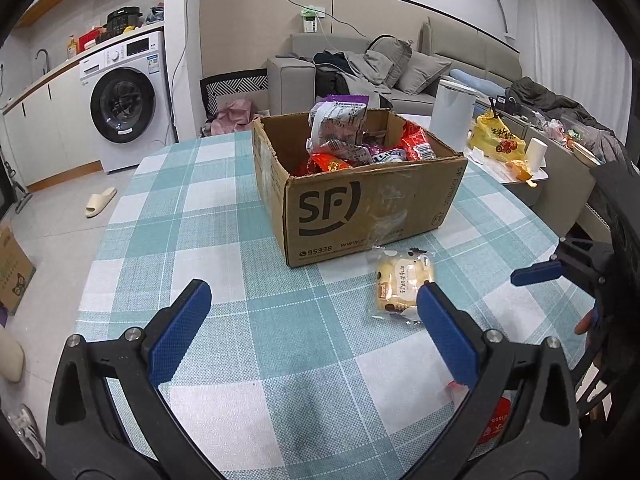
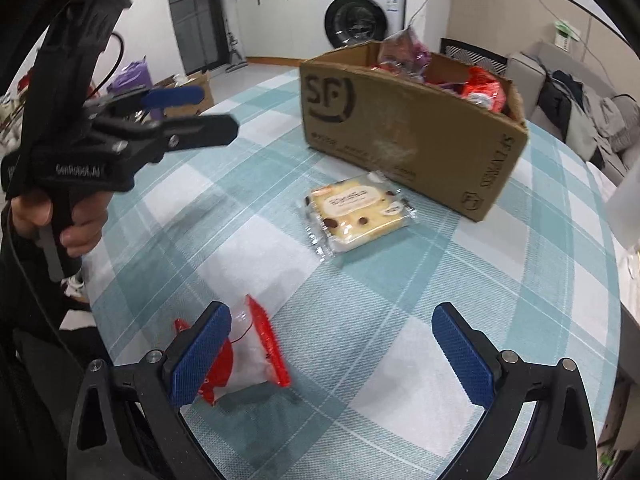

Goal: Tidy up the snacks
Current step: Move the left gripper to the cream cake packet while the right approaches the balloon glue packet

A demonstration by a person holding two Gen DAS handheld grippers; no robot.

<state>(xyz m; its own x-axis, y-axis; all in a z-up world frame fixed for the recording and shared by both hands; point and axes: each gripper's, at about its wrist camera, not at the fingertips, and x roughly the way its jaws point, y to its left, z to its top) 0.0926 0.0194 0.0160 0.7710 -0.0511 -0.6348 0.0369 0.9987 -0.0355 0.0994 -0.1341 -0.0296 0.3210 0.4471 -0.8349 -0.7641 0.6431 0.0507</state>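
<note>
Left wrist: cardboard box (image 1: 360, 196) of snacks; cake packet (image 1: 404, 282) just before it.
Both grippers (image 1: 314, 316) (image 2: 332, 344) gaping, empty; red-and-clear packet (image 2: 248, 356) beside right's finger.

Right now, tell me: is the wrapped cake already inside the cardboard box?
No. The wrapped cake lies flat on the checked tablecloth, just outside the cardboard box.

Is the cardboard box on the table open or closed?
Open: the cardboard box has no lid over it, and snack packets stick out above its rim.
</note>
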